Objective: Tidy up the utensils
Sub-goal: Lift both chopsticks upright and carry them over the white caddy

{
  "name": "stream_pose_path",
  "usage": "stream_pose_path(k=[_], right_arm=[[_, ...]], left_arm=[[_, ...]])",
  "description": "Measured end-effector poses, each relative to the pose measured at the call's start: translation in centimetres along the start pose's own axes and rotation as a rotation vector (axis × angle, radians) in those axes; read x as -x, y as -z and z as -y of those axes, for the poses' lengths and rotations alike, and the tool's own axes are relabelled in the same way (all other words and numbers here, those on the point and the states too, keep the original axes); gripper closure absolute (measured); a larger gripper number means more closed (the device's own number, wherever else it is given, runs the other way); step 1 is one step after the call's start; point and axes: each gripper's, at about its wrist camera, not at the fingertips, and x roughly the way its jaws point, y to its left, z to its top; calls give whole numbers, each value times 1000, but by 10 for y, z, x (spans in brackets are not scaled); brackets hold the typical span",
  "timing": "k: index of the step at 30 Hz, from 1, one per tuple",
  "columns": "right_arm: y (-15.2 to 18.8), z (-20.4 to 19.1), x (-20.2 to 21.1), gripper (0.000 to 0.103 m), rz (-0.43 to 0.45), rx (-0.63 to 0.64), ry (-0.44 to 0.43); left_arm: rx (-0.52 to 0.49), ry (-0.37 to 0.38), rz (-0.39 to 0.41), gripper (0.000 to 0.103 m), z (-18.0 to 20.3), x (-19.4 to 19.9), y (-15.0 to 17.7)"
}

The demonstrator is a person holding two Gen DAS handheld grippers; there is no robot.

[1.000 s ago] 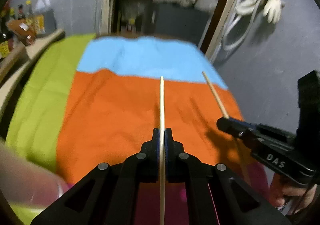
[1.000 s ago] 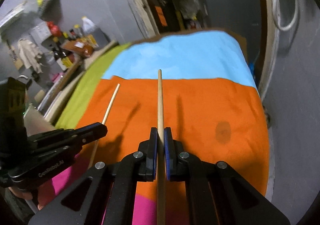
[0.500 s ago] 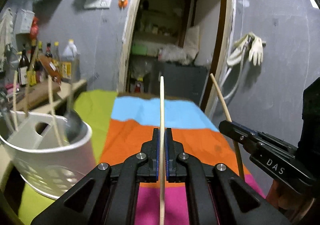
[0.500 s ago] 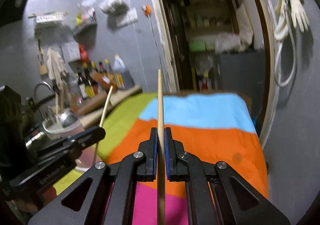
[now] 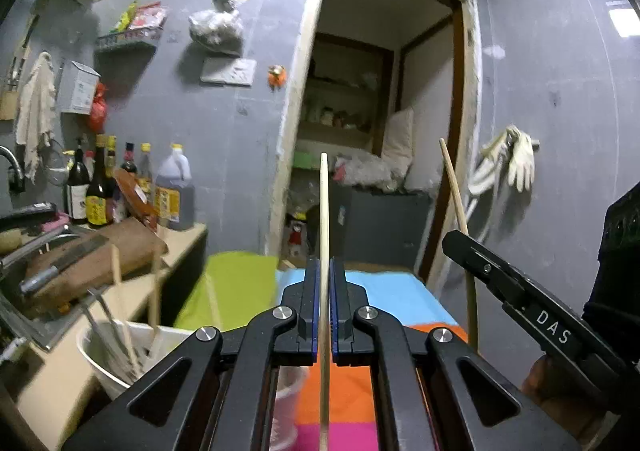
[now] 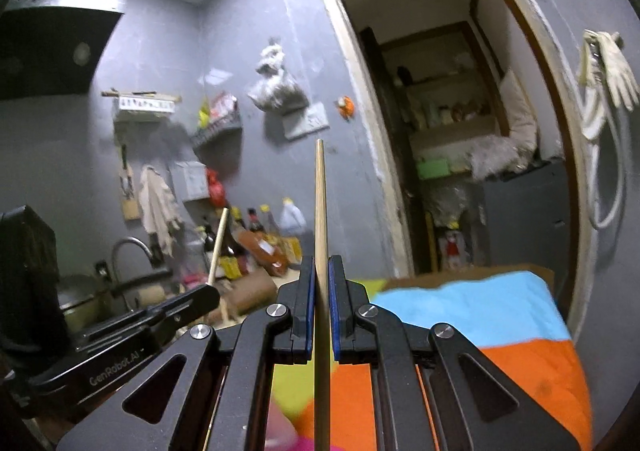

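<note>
My left gripper (image 5: 324,271) is shut on a pale wooden chopstick (image 5: 324,211) that points up and forward. My right gripper (image 6: 321,269) is shut on a second, darker wooden chopstick (image 6: 320,203), also pointing up. In the left wrist view the right gripper (image 5: 456,237) shows at the right with its chopstick (image 5: 456,191). In the right wrist view the left gripper (image 6: 208,293) shows at lower left with its chopstick (image 6: 218,247). A white perforated utensil basket (image 5: 104,367) holding several wooden utensils stands at lower left of the left wrist view.
The table carries a cloth with green, blue, orange and pink patches (image 5: 384,295). A counter at the left holds bottles (image 5: 172,191), a cutting board with a knife (image 5: 60,263) and a sink tap (image 6: 128,247). An open doorway (image 5: 380,131) lies ahead. Gloves (image 5: 520,159) hang on the right wall.
Both grippers have tilted upward with their chopsticks, from looking down at the cloth to facing the wall and doorway. The white basket has come into the left wrist view at lower left.
</note>
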Motion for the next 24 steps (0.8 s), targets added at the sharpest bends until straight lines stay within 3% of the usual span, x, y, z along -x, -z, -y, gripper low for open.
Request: stream_pose_path(k=[8, 14, 18, 24], right_arm=[[-23, -38, -39, 98, 41, -4, -116], [-18, -64, -69, 98, 83, -21, -159], [-9, -71, -83, 98, 107, -56, -144], [5, -77, -94, 98, 138, -34, -51]], left_arm=[[43, -70, 72, 101, -61, 18, -32], [127, -133, 103, 101, -107, 20, -40], [139, -181, 125, 101, -127, 17, -37], [157, -186, 132, 101, -145, 9, -25]])
